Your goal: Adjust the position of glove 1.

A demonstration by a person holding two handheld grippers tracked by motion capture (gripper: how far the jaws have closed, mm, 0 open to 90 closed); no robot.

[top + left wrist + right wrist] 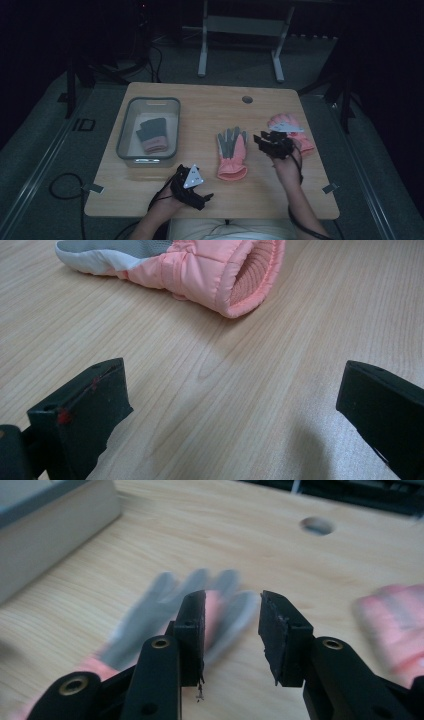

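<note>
A pink glove with a grey palm point(231, 152) lies flat in the middle of the wooden table point(205, 107), fingers pointing away. In the left gripper view its pink cuff point(220, 275) faces me. A second pink glove point(287, 125) lies at the right, partly behind my right gripper point(263, 140). That gripper hovers between the two gloves, open, with nothing between its jaws; the blurred grey-palmed glove point(155, 612) lies beyond them. My left gripper point(204, 197) rests near the front edge, open wide over bare wood point(232, 410).
A clear grey-rimmed bin point(150, 101) stands at the table's left with a dark, pink-cuffed glove point(152, 136) inside; its wall point(45, 530) appears in the right gripper view. A round cable hole point(247, 99) sits near the far edge. A table frame stands on the floor beyond.
</note>
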